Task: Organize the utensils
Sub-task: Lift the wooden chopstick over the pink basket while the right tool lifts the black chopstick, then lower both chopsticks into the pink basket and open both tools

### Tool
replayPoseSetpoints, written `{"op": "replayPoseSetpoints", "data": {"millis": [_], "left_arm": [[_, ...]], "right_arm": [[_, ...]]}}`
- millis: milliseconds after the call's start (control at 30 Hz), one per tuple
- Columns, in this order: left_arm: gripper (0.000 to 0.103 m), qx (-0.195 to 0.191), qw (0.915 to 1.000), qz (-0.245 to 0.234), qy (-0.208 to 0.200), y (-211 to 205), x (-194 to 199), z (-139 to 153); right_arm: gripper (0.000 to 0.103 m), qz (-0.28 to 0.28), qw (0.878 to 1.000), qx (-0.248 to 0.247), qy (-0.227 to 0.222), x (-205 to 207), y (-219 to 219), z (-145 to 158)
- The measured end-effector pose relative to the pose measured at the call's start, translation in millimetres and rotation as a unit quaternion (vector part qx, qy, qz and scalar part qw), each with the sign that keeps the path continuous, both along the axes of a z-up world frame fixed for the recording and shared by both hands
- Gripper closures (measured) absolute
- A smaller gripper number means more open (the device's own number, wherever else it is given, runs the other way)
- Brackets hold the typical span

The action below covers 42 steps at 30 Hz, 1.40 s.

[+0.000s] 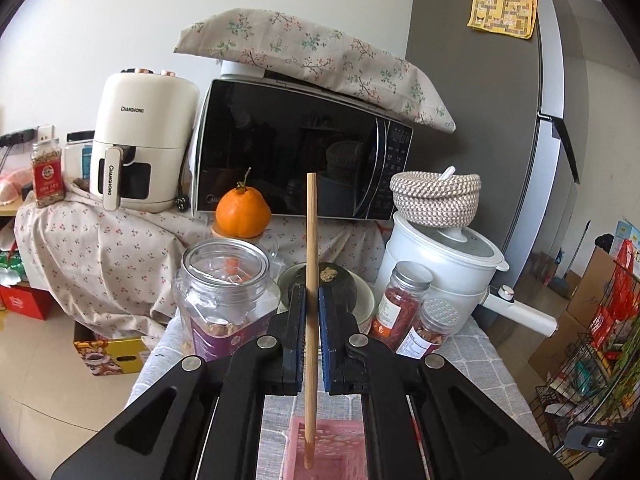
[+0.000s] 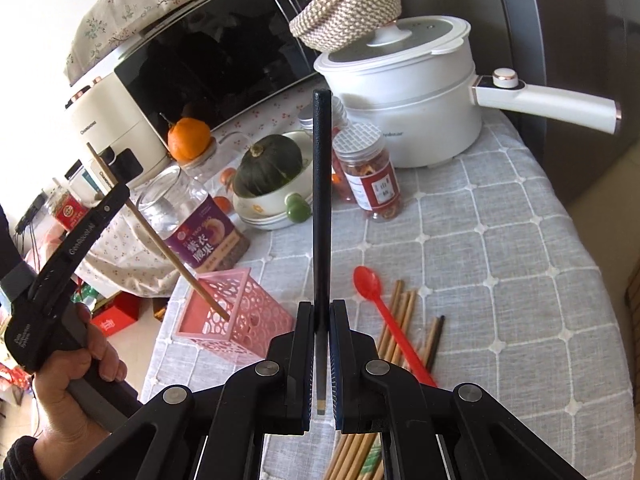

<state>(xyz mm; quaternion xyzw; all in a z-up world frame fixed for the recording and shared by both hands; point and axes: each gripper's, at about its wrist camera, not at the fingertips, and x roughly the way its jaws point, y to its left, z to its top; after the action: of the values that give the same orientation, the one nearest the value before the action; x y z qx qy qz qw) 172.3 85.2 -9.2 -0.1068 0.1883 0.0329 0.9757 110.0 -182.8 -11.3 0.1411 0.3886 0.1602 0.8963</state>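
My left gripper [image 1: 312, 296] is shut on a light wooden chopstick [image 1: 311, 300], upright, its lower tip inside the pink perforated utensil basket [image 1: 332, 452]. The right wrist view shows that left gripper [image 2: 114, 190], the chopstick [image 2: 160, 236] slanting into the basket [image 2: 248, 320]. My right gripper [image 2: 321, 312] is shut on a black chopstick [image 2: 322, 200], held upright above the table. A red plastic spoon [image 2: 384, 312] and several wooden chopsticks [image 2: 404, 312] lie loose on the grey checked tablecloth [image 2: 500, 280] behind it.
Behind the basket stand a clear jar with purple label [image 2: 196, 224], a bowl with a dark green squash [image 2: 268, 168], spice jars [image 2: 368, 172], a white electric pot [image 2: 412, 92], an orange [image 1: 242, 212], a microwave [image 1: 296, 148] and an air fryer [image 1: 136, 140]. A fridge [image 1: 480, 100] stands right.
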Motion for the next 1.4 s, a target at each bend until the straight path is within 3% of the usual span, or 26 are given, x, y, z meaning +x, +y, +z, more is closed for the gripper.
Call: {"op": "replayPoseSetpoints", "data": {"millis": [133, 300, 400, 467, 667, 800, 967, 1100, 1400], "left_arm": [[0.096, -0.005, 0.9994, -0.002, 0.034, 1.9, 11.9, -12.1], [0.091, -0.043, 0.9960, -0.004, 0.079, 10.0, 13.8, -16.9], [0.073, -0.042, 0.9934, -0.006, 0.106, 9.6, 4.5, -14.1], [0.052, -0.038, 0.9922, -0.007, 0.118, 10.6, -7.3, -11.1], [0.036, -0.034, 0.9858, 0.008, 0.165, 19.7, -41.6, -2.8], [0.032, -0.048, 0.9767, 0.020, 0.208, 31.0, -61.2, -5.8], [0.029, -0.044, 0.9767, 0.019, 0.209, 39.7, -75.5, -11.8], [0.028, -0.029, 0.9763, 0.021, 0.214, 45.7, -72.6, -16.2], [0.028, -0.039, 0.9747, 0.008, 0.220, 50.2, -67.1, -18.2]], "right_arm": [[0.098, 0.002, 1.000, 0.000, 0.001, 1.1, 3.3, -1.1], [0.098, 0.011, 1.000, -0.002, -0.007, -1.9, 10.9, 4.5], [0.098, 0.016, 1.000, -0.005, -0.018, -5.3, 18.5, 11.6], [0.098, 0.021, 0.999, -0.007, -0.023, -6.3, 24.9, 16.6], [0.098, 0.032, 0.998, -0.016, -0.052, -7.9, 45.0, 41.9], [0.098, 0.040, 0.997, -0.011, -0.071, -0.4, 62.3, 64.2], [0.098, 0.048, 0.994, -0.017, -0.092, 14.1, 85.6, 77.8], [0.098, 0.041, 0.996, -0.018, -0.083, 33.6, 96.7, 64.8], [0.097, 0.025, 0.999, -0.029, -0.037, 81.0, 110.9, 22.1]]}}
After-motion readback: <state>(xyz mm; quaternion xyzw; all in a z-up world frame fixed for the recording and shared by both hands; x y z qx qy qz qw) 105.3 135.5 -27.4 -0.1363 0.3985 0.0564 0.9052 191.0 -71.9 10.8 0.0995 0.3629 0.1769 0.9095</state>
